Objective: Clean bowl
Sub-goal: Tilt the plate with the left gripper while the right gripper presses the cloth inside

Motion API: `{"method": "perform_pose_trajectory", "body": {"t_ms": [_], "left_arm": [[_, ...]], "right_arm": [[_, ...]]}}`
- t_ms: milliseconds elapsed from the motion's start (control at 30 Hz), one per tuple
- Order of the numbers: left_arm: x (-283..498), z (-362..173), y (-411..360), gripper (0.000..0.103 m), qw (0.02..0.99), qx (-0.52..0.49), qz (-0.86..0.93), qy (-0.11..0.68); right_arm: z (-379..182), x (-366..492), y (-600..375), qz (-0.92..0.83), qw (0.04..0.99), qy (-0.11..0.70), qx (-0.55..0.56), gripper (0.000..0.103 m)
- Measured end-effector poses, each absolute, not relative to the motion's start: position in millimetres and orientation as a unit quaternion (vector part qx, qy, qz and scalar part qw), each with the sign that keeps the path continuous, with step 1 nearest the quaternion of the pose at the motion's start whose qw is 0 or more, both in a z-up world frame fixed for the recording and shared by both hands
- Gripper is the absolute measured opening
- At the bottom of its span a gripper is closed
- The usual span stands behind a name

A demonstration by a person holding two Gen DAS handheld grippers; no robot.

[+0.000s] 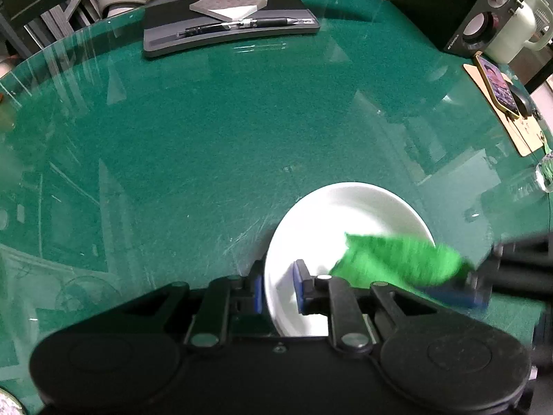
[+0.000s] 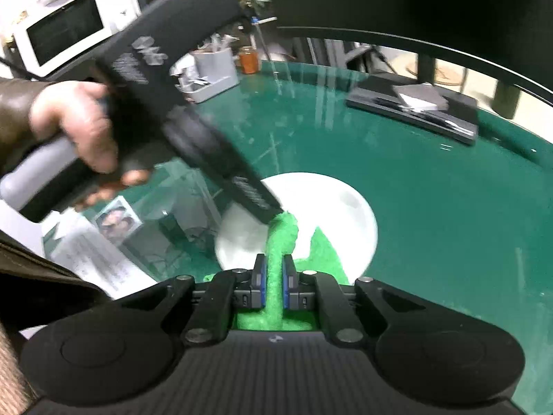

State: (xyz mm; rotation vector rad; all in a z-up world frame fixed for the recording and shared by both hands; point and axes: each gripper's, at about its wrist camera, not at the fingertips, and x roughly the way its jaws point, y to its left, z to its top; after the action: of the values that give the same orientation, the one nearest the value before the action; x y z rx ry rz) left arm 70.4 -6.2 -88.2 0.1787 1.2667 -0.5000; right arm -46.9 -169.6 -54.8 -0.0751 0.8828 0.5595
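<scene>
Right gripper (image 2: 274,282) nearest, jaws pinched tight on fuzzy green cloth (image 2: 276,242). Left gripper (image 1: 278,290) clamps near rim of white round ceramic bowl (image 1: 345,207) on green glass-topped table (image 1: 207,138). Bowl holds only cloth. Risk: hard wiping could tip bowl from narrow rim grip.

Green glass-topped table (image 1: 207,138), monitor stand (image 1: 228,31), microwave (image 2: 65,27) in bkgd.

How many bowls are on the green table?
1. The white bowl sits near the table's front edge, with a green cloth lying in it. Others could be out of view.
</scene>
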Motion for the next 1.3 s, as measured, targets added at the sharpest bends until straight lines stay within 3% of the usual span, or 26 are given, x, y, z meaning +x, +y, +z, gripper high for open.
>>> {"method": "perform_pose_trajectory", "body": {"t_ms": [633,1033,1300], "left_arm": [[67,-90,-4,0.024,0.773,0.080,-0.228,0.587],[45,-90,5,0.027,0.755,0.074,-0.240,0.606],[51,-92,17,0.021,0.750,0.035,-0.238,0.616]], "right_arm": [[-46,-52,-158,0.277,0.856,0.436,-0.016,0.009],[-56,-32,-168,0.233,0.879,0.411,-0.065,0.008],[-53,-32,-160,0.249,0.879,0.398,-0.079,0.008]]}}
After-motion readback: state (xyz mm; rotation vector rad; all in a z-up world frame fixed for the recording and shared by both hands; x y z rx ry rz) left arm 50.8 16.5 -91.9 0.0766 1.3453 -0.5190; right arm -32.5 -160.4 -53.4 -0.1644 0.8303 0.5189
